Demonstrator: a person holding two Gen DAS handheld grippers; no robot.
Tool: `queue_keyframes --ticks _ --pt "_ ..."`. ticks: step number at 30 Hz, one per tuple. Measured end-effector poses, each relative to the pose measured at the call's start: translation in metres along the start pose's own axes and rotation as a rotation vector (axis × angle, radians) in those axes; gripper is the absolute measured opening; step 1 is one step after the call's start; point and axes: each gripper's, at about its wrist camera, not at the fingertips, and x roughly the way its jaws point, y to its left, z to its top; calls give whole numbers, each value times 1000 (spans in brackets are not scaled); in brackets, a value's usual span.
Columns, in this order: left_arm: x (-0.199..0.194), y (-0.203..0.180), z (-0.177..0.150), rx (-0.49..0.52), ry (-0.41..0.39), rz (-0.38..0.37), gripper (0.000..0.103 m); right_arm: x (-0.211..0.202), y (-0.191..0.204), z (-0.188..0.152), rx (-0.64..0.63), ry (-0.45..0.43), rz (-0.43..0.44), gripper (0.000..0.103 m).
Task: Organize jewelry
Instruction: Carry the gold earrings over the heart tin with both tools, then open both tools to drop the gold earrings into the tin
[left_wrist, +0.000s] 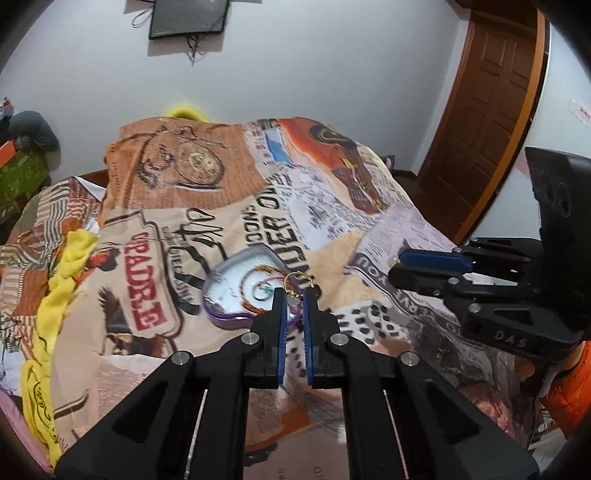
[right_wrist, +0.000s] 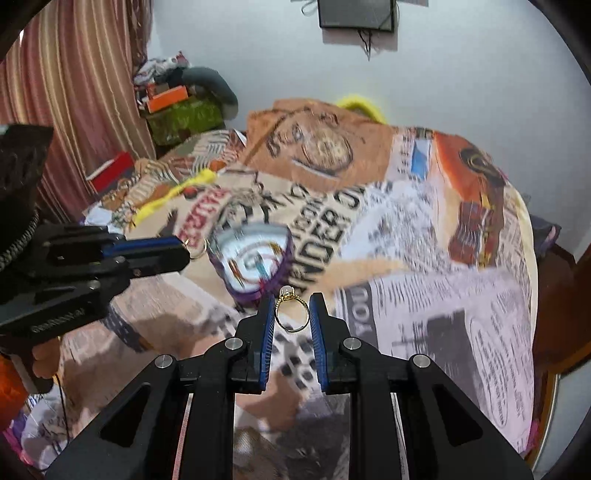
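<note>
One heart-shaped tin (left_wrist: 240, 284) with coiled jewelry (left_wrist: 258, 286)

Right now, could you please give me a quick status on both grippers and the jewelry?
Left gripper shut on thin gold hoop. Right gripper shut on gold stone-set ring. Purple-walled jewelry box open on printed bedspread, nothing blocking.

A shiny gold metal ring (right_wrist: 291, 310) sits between matt black plastic grippers with ribbed blue pads (right_wrist: 266, 334), above a soft printed cloth blanket (right_wrist: 424, 266) bearing a glossy, clear-walled plastic box (right_wrist: 253, 262), with a smooth varnished wooden door (left_wrist: 491, 110) behind.
</note>
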Motion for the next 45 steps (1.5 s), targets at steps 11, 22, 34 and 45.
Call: queue_keyframes --ticks 11,22,34,45 --pt "-19 29 12 -9 -61 61 7 5 16 31 0 -72 36 17" --pt "7 54 15 -49 -30 52 7 30 28 43 -23 -58 68 17" --pt "68 72 0 -104 105 -17 7 87 20 52 -17 74 102 17" --pt "90 67 -3 -45 142 7 7 119 14 58 21 151 129 18"
